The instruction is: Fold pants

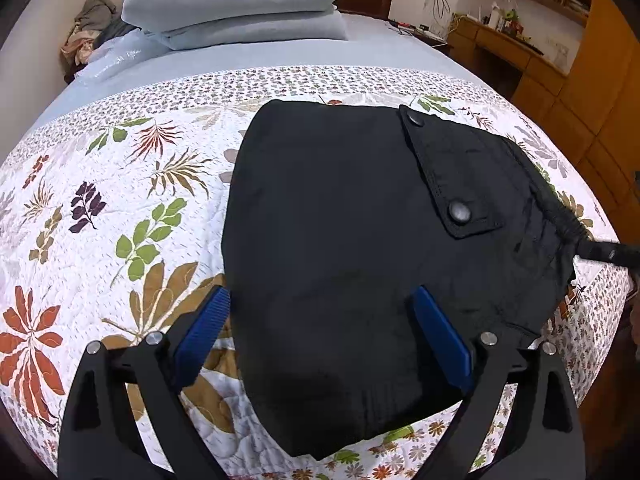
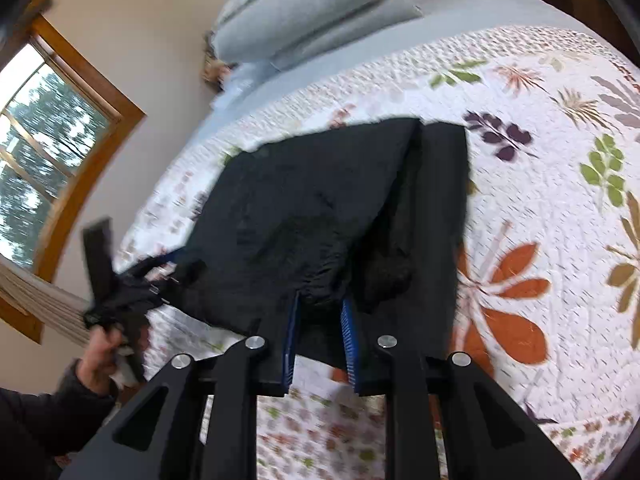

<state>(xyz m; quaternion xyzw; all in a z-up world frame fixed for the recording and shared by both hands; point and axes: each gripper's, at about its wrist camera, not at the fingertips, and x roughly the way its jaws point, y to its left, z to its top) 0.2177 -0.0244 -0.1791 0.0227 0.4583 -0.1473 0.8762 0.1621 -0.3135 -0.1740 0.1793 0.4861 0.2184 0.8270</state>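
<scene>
Black pants (image 1: 360, 248) lie folded into a compact pile on the floral quilt (image 1: 120, 200); a flap pocket with two snap buttons faces up. My left gripper (image 1: 320, 312) is open, its blue pads hovering just above the near part of the pile, holding nothing. In the right wrist view the pants (image 2: 304, 208) lie folded on the quilt, and my right gripper (image 2: 322, 320) is closed on a bunched edge of the fabric between its blue pads. The right gripper tip shows in the left wrist view (image 1: 612, 254) at the pants' right edge. The left gripper (image 2: 120, 288) shows at left.
Stacked grey pillows (image 1: 240, 4) and a heap of clothes (image 1: 92, 32) sit at the head of the bed. A wooden desk with clutter (image 1: 508, 40) and wardrobe (image 1: 600, 92) stand to the right. A window (image 2: 44, 148) is on the wall beside the bed.
</scene>
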